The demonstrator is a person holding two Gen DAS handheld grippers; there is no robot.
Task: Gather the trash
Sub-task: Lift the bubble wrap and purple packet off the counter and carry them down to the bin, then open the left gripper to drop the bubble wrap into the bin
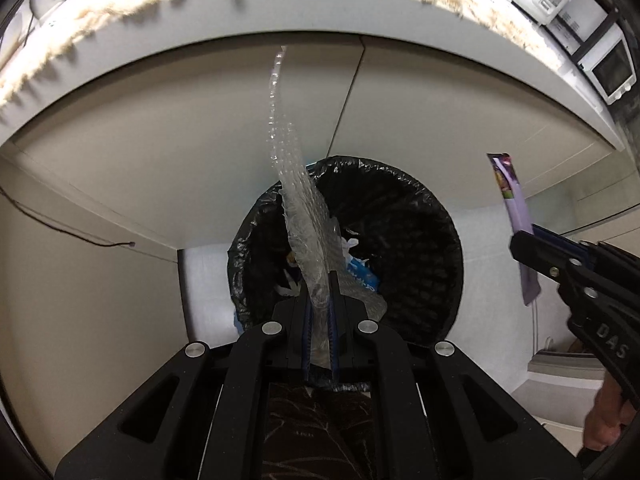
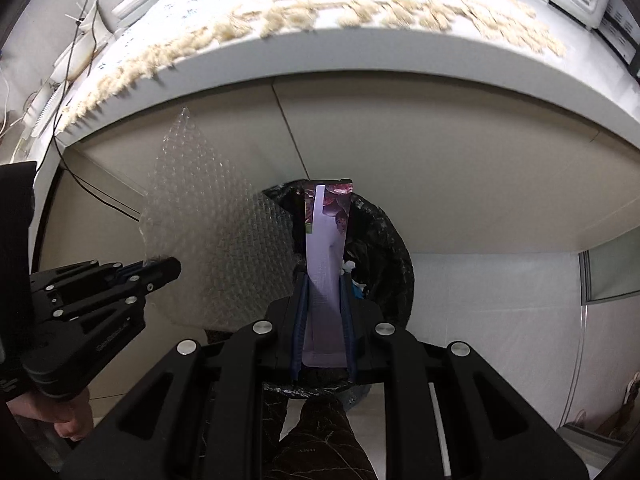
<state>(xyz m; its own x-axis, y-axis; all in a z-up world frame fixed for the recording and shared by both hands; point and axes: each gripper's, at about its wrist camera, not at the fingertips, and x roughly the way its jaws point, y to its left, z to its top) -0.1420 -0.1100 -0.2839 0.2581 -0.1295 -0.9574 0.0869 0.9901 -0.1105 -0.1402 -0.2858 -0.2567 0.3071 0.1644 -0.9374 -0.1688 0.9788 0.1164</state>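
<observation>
Left wrist view shows the left gripper point(image 1: 320, 304) clamped shut on a sheet of bubble wrap point(image 1: 298, 216) that stands up above the black-lined trash bin point(image 1: 420, 248). Beside it, the right gripper point(image 2: 323, 300) pinches a purple snack wrapper point(image 2: 326, 248), jaws nearly closed on it, over the same bin's near rim. Both pieces are picked up and carried to the bin, which stands on the floor below the counter's front edge point(image 2: 360, 52) and already holds some scraps. Letting go is what remains; neither piece is inside yet. Whether more trash lies on the countertop cannot be told.
</observation>
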